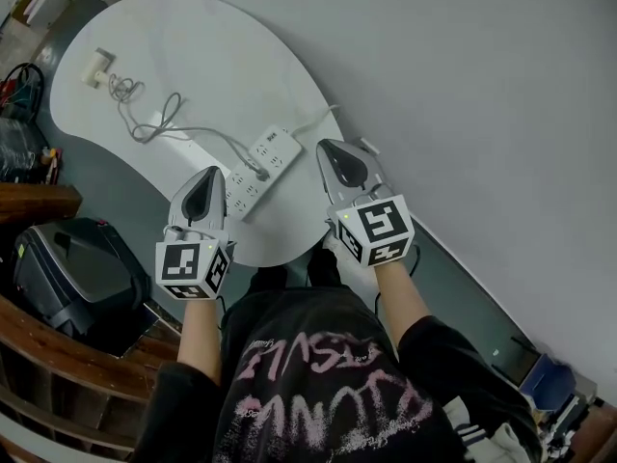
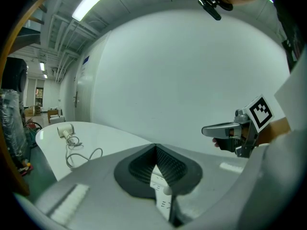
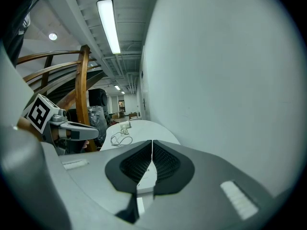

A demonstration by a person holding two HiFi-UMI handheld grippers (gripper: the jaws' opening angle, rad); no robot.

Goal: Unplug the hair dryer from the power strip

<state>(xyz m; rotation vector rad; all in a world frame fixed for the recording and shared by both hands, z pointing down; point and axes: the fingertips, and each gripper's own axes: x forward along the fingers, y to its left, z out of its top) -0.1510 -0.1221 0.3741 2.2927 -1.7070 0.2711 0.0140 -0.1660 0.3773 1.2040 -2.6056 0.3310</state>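
Now left gripper and right gripper are clenched, empty; power strip lies between these 2; hair dryer well beyond.

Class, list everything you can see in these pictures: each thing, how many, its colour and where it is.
white rounded table: one, white, against the grey wall.
cream hair dryer: one, cream, far end of the table.
grey dryer cord: one, grey, looped from dryer to strip.
white plastic power strip: one, white, near table edge, ahead of both grippers.
black hard case: one, black, left of the table.
brown wooden rail: one, brown, lower left.
person's black printed shirt: one, black with pink print, bottom.
left gripper: one, grey, shut, empty.
right gripper: one, grey, shut, empty.
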